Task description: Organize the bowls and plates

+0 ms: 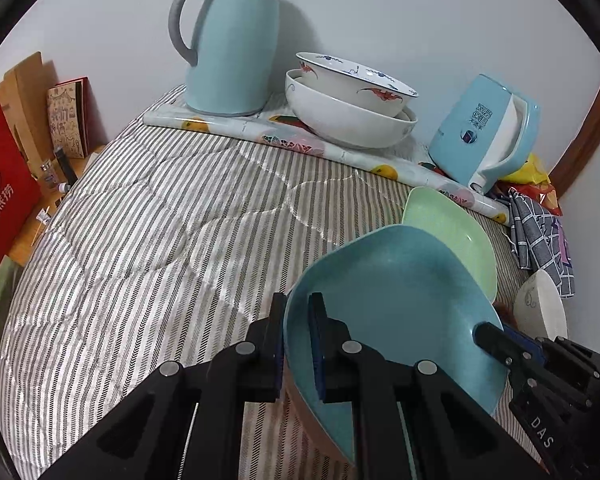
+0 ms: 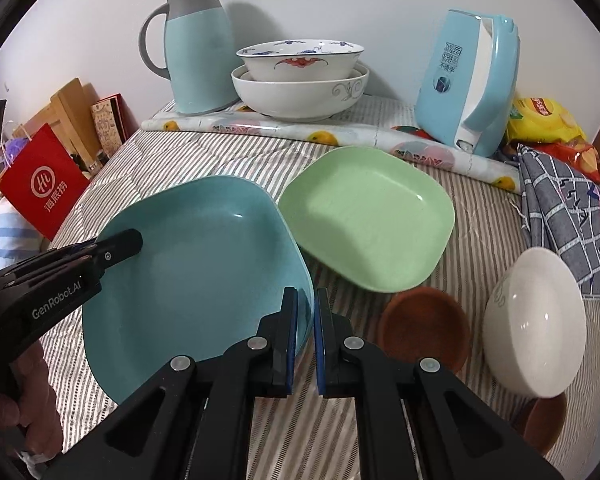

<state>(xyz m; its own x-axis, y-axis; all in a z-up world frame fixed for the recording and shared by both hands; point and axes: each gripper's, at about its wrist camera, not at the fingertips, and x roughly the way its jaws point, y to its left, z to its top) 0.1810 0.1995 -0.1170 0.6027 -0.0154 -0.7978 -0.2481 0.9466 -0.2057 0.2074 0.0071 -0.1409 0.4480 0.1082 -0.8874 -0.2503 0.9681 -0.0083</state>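
Blue plate point(image 2: 204, 272) is held tilted above the striped bed point(image 1: 140, 240), w/ both grippers clamped on its rim: left gripper point(image 1: 296, 344) on one edge, right gripper point(image 2: 306, 332) on the opposite edge, jaws narrow on it. Green plate point(image 2: 368, 216) lies just beside it on the bed. White bowl point(image 2: 536, 320) and brown dish point(image 2: 424, 328) sit near the right. Behind: 2 nested bowls point(image 2: 300, 80), thermos point(image 2: 196, 52), kettle point(image 2: 464, 80).

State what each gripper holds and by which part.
Both hold the blue plate by its rim: the left gripper on one edge, the right gripper on the opposite edge.
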